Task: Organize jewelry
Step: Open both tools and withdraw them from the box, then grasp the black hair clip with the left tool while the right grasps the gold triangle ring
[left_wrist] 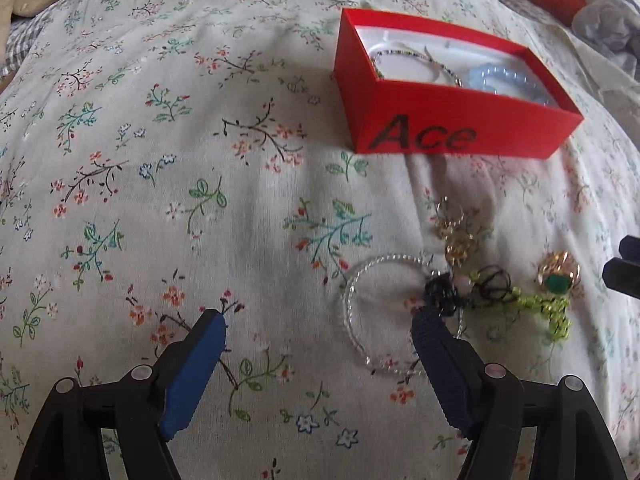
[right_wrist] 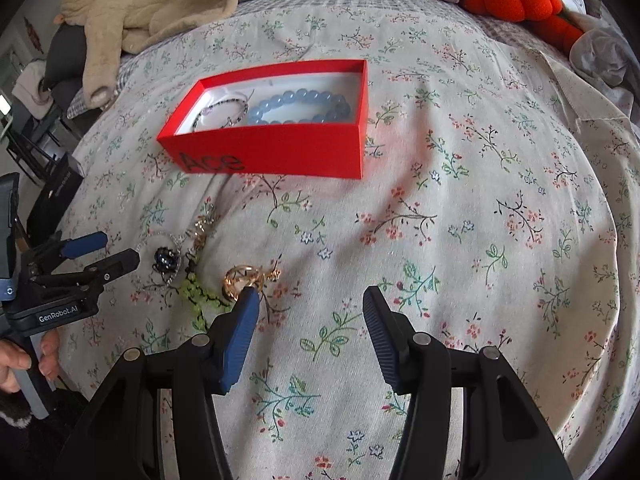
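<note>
Both pairs of jaws stand wide apart and hold nothing. On the left gripper (left_wrist: 320, 320), the right-hand finger's tip lies at the black bead cluster (left_wrist: 440, 292) where it meets the clear bracelet (left_wrist: 380, 312), part of whose ring falls in the gap. On the right gripper (right_wrist: 310, 300), the left-hand finger's tip sits just beside the gold ring (right_wrist: 244, 278); bare bedspread (right_wrist: 480, 200) lies between its fingers.

Taking the red box (right_wrist: 280, 152) as landmark: inside it lie a blue bead bracelet (right_wrist: 296, 108) and a thin beaded bangle (right_wrist: 220, 114). On the near side of the box, well apart from it, the loose pieces sit together: gold earrings (left_wrist: 454, 236) nearest the box, then the clear bracelet, the black cluster, a green bead string (left_wrist: 552, 312) and the gold ring.

By my judgement the sorting is partly done, and the step in hand is the next pickup. Either gripper must shift sideways to bring one piece between its fingers, close on it alone, then carry it to the box. Tangled pieces may lift together.
</note>
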A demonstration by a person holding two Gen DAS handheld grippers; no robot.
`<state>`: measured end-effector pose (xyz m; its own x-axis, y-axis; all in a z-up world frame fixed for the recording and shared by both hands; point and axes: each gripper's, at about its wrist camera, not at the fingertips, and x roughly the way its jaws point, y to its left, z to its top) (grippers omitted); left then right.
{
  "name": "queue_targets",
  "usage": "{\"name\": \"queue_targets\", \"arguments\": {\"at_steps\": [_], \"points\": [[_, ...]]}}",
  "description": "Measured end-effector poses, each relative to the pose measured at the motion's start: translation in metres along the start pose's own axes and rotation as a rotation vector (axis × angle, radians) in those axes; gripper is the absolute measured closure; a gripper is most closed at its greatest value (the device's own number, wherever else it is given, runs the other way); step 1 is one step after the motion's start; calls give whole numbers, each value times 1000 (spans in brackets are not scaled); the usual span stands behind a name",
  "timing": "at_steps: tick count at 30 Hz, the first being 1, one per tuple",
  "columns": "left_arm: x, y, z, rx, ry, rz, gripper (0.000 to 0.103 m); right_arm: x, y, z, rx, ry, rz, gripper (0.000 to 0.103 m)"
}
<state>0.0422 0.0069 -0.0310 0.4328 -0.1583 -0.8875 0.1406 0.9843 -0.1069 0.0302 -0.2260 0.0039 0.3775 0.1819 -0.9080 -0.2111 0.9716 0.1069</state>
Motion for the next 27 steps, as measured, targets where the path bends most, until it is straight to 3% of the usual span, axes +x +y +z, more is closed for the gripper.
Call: {"name": "queue_targets", "arguments": {"at_steps": [8, 12, 15, 20, 27], "points": [[-1, -5, -11, 86, 29, -5, 23, 7, 11, -13, -42, 37, 19, 46], [-7, -14, -10, 114, 7, -55, 23, 8, 13, -11, -40, 38, 11, 46], [-9, -25, -8, 140, 13, -142, 23, 8, 12, -9, -34, 32, -1, 46], [-4, -45, -6, 159, 34, -202, 44, 7, 9, -8, -18, 33, 0, 46], [10, -52, 3, 112, 53, -189, 53, 6, 11, -9, -23, 37, 7, 46]]}}
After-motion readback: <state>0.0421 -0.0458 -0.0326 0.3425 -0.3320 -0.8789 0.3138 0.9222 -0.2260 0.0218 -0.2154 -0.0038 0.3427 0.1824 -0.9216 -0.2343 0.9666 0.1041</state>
